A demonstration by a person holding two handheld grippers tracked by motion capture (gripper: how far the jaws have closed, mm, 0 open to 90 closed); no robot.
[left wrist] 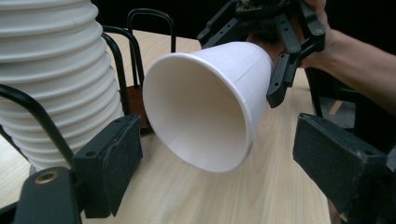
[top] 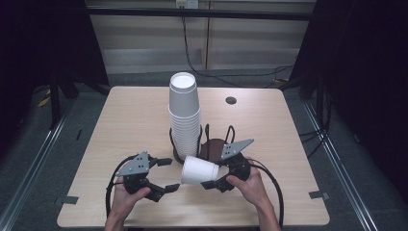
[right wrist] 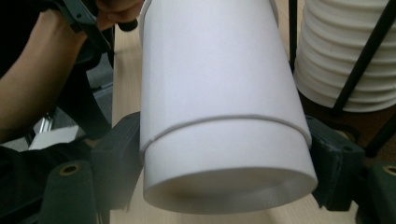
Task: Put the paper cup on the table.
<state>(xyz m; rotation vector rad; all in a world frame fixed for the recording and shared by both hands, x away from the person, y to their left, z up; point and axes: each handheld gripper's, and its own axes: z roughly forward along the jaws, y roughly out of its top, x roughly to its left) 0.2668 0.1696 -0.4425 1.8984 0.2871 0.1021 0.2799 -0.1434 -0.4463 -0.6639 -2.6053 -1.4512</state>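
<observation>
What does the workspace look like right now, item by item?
Surface: pale wooden table, bare around the work.
Job's things: tall cup stack, upside down in a black wire holder; one paper cup held sideways, mouth toward the left gripper.
Clutter: nothing seen loose; round hole in the tabletop, tape pieces at the edges.
Grippers: left gripper open, nothing between the jaws; right gripper shut on the paper cup near its base.
Cables: gripper cables loop over the table's near edge; floor cables behind the table.
Surroundings: grey floor, dark sides.
</observation>
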